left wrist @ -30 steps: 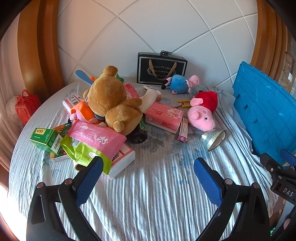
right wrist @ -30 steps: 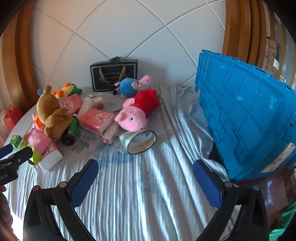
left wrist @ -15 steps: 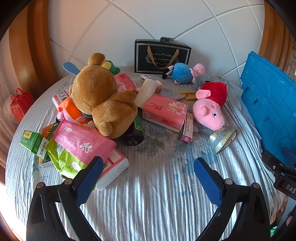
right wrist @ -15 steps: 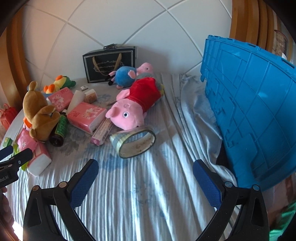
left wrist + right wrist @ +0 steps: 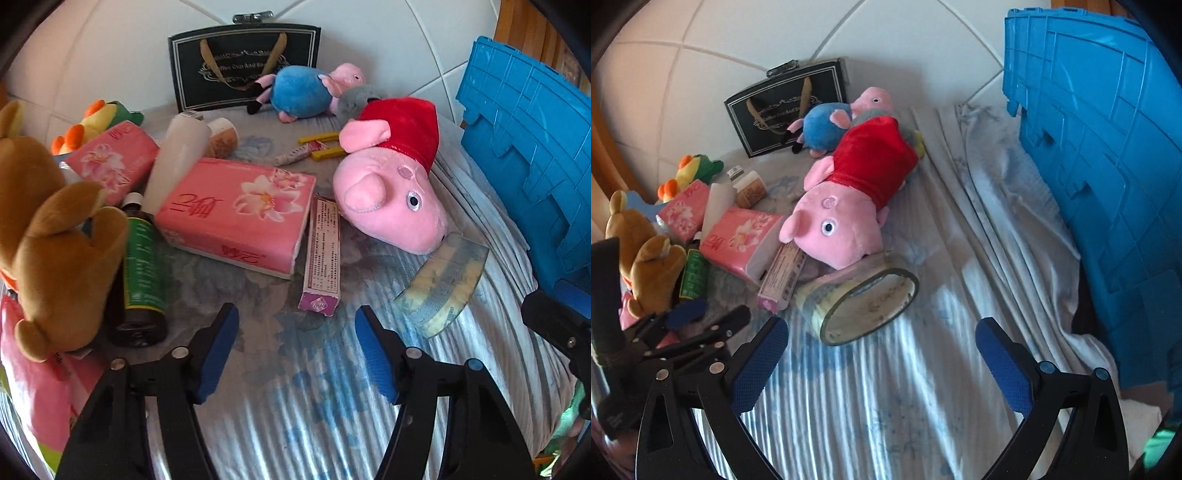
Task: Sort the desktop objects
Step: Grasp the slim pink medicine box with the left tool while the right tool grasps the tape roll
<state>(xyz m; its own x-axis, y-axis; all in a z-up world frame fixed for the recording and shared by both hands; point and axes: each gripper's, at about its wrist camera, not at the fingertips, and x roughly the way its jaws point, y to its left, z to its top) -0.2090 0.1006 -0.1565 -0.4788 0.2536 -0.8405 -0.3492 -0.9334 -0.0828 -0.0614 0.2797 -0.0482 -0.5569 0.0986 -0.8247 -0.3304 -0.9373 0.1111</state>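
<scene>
Cluttered tabletop (image 5: 295, 424): left gripper (image 5: 295, 325) closing, empty, near slim box (image 5: 321, 254); right gripper (image 5: 882, 354) wide, empty. Early closing risks a miss.

The left gripper (image 5: 296, 347) was pointed steeply downward, its blue-padded jaws set partway apart and closing, with nothing gripped between them. The right gripper (image 5: 882, 356) was angled down likewise, its jaws spread wide and nothing held. Part of the left gripper was seen at the left edge of the right wrist view, the two tools being held side by side.
</scene>
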